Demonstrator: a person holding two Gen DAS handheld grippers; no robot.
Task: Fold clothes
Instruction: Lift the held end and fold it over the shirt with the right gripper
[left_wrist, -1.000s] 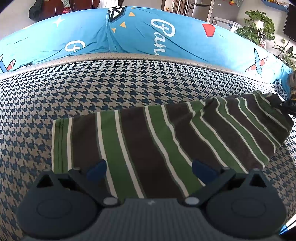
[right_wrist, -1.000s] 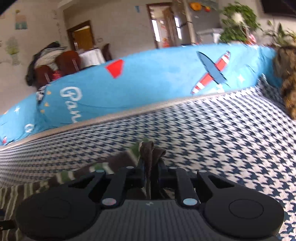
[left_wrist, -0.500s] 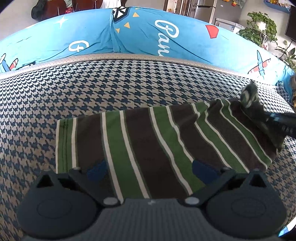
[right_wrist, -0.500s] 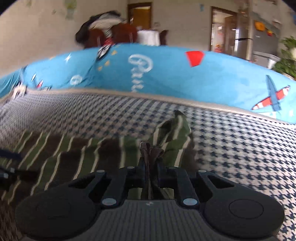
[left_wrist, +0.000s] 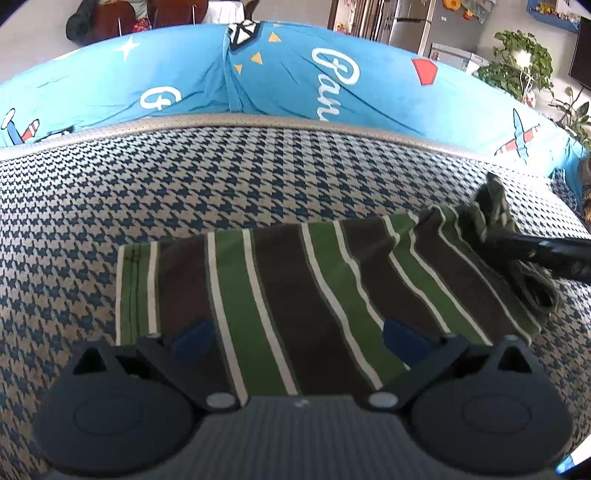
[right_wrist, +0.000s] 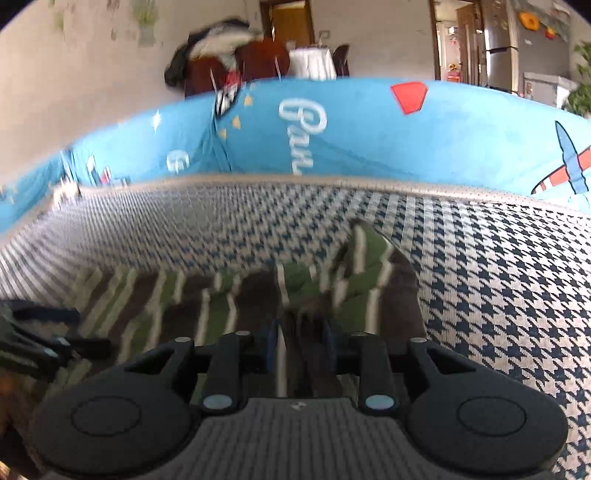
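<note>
- Left wrist view is showing the striped garment (left_wrist: 295, 295) lying across the houndstooth cushion (left_wrist: 258, 177), already folded into a long band, with its left hem flat and its right end bunching up.
- Left gripper (left_wrist: 299, 332) is hovering over the near edge of the band with its jaws spread wide and nothing between its blue pads (left_wrist: 192, 338).
- Right gripper (right_wrist: 301, 336) is working at the bunched end; its jaws are opening, and a dark fold of the cloth is sitting between them, looking loose rather than pinched.
- Judging from this, the step in hand is laying the right end over toward the middle, and the release is happening now.
- Next move is probably calling for drawing the right gripper clear without dragging the fold, then smoothing or folding the band across.
- Blue backrest cover (left_wrist: 332, 81) is bounding the far side, well apart from the garment; bare cushion is lying open beyond the band and to its left, giving room to move.
</note>
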